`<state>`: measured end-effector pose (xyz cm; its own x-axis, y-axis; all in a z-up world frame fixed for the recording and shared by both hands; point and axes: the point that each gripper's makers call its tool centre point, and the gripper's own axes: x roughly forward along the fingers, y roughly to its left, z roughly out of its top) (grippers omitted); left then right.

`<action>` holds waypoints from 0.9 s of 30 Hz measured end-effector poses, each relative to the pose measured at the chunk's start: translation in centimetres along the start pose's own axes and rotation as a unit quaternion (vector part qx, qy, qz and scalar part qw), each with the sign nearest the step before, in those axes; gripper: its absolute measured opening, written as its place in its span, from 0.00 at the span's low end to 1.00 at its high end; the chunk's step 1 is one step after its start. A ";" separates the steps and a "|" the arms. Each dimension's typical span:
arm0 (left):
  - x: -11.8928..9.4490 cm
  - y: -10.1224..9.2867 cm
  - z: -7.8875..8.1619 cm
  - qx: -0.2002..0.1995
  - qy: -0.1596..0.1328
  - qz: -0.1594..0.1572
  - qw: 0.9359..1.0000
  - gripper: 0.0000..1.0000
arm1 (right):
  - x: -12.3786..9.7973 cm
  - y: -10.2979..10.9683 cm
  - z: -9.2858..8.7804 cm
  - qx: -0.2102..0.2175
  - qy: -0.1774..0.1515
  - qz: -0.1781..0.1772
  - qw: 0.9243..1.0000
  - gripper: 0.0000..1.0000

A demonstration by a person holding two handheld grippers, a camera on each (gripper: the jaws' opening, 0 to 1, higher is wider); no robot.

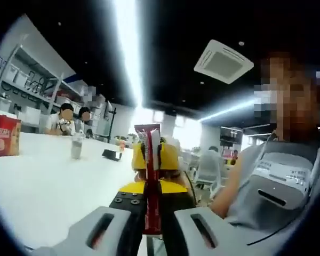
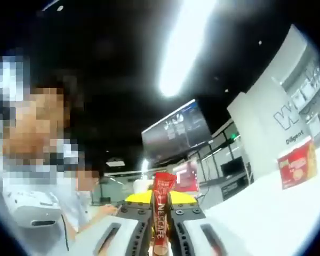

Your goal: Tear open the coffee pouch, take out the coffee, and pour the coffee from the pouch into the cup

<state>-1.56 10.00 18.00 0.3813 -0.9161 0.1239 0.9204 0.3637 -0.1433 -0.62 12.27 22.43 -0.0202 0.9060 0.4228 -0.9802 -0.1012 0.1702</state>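
Both the left gripper (image 1: 152, 224) and right gripper (image 2: 160, 234) have jaws clamped on the red Nescafé coffee pouch (image 2: 161, 213), held upright above the white surface (image 1: 42, 181).

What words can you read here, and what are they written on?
"NESCAFE" runs along the red coffee pouch clamped in the right tongs.
"NESCAFE", blurry, on the red box on the white table.
"Diligent" on the white wall.
Print on the red box: too blurred.

Grey claw (image 1: 152, 226) jaws w/ slots, black screwed blocks, yellow trim; person in grey sleeveless top
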 end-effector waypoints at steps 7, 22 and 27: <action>1.3 4.2 -0.8 0.111 0.059 0.178 0.976 0.18 | -0.5 -4.1 0.2 -0.061 -0.002 -0.125 0.990 0.06; 1.4 5.6 -0.1 0.228 0.077 0.310 0.920 0.11 | -0.2 -4.2 0.5 -0.088 -0.014 -0.136 0.987 0.09; 0.6 4.9 -0.5 0.128 0.052 0.216 0.967 0.11 | 0.0 -3.5 0.3 -0.090 0.025 -0.085 0.992 0.16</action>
<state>3.14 11.16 16.87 0.7367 -0.6762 0.0044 0.6732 0.7341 0.0890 2.85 12.49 22.15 0.1432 0.9231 0.3569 -0.9895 0.1257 0.0718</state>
